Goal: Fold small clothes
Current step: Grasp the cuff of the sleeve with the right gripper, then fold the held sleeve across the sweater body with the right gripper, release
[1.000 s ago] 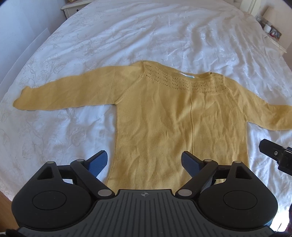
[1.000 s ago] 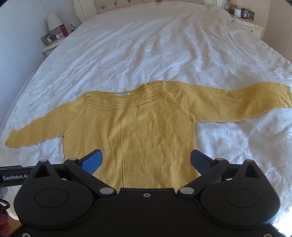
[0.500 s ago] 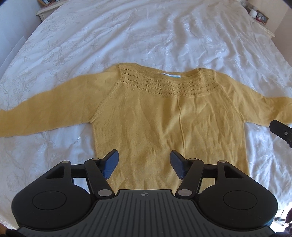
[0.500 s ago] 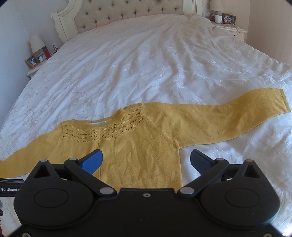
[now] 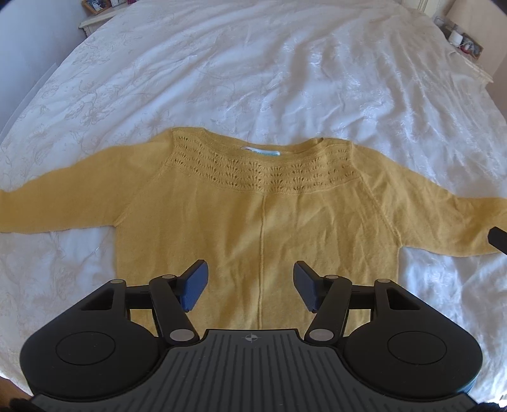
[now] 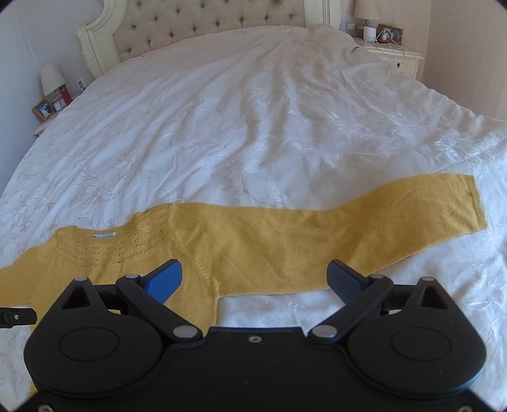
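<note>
A mustard-yellow knit sweater lies flat on the white bedspread, neckline away from me, both sleeves spread out sideways. My left gripper is open and empty, hovering over the sweater's lower body near the centre seam. My right gripper is open and empty, over the right armpit where the right sleeve joins the body. The sleeve's cuff lies far right. The sweater's hem is hidden behind the left gripper body.
The white embroidered bedspread reaches back to a tufted headboard. Nightstands with a lamp and frames stand at the left and right. The right gripper's tip shows at the edge of the left wrist view.
Both grippers moved rightward and lower toward the sweater. The left jaws narrowed somewhat but stay open. The right view swung from the sweater's body to the right sleeve.
</note>
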`<state>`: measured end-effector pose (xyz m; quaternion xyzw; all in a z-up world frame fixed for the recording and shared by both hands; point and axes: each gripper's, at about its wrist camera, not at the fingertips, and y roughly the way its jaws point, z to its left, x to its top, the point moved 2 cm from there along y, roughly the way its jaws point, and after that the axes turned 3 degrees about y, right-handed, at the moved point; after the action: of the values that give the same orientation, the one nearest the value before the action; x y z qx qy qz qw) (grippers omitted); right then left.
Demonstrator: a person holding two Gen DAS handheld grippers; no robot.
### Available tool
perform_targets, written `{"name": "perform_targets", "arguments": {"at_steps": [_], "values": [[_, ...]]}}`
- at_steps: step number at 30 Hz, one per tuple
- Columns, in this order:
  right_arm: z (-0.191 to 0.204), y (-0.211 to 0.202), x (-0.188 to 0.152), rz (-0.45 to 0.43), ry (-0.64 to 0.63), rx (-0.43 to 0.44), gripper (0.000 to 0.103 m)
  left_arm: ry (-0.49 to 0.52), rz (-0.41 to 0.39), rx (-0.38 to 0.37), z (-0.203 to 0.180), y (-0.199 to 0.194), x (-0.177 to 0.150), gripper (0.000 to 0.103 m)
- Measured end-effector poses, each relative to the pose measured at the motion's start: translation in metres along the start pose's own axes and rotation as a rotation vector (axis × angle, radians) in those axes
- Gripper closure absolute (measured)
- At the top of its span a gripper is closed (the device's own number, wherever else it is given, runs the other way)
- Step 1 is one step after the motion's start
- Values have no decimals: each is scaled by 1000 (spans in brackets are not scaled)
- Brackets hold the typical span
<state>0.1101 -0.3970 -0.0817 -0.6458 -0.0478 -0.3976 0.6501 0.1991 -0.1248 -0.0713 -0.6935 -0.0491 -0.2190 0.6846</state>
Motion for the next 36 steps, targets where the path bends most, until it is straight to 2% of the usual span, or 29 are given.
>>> {"name": "perform_targets", "arguments": {"at_steps": [2,6,12,16,19,22,24,26,27,28,29,32,36], "values": [[-23,2,8,-8,-18,-41,9,-8,-35,-1,-13,-5,2,45],[-87,13,27,-9,-17,-127,24,8,-93,-6,-38,-14,1,45],[-175,37,58,-13,10,-258,25,62,-158,24,-62,-21,-6,45],[-218,61,72,16,44,-284,25,21,-126,-27,-63,-17,-9,45],[-244,80,75,61,90,-249,25,-48,-62,-51,-56,-11,-12,45],[-263,97,72,113,159,-178,25,-87,-33,-40,-49,-7,-16,45],[-273,102,70,112,206,-133,27,-103,-19,-37,-44,-5,-18,45],[-277,101,69,101,236,-117,42,-114,-11,-38,-40,-2,-20,45],[-277,99,70,97,251,-107,57,-115,-8,-36,-37,-1,-21,45],[-276,97,71,94,261,-85,78,-116,-5,-32,-35,1,-22,45],[-274,94,72,94,269,-57,86,-116,-1,-29,-32,3,-22,45],[-253,80,77,85,266,-35,87,-116,7,-33,-24,9,-23,45],[-201,55,90,42,223,62,87,-104,7,-46,-9,15,-23,45]]}}
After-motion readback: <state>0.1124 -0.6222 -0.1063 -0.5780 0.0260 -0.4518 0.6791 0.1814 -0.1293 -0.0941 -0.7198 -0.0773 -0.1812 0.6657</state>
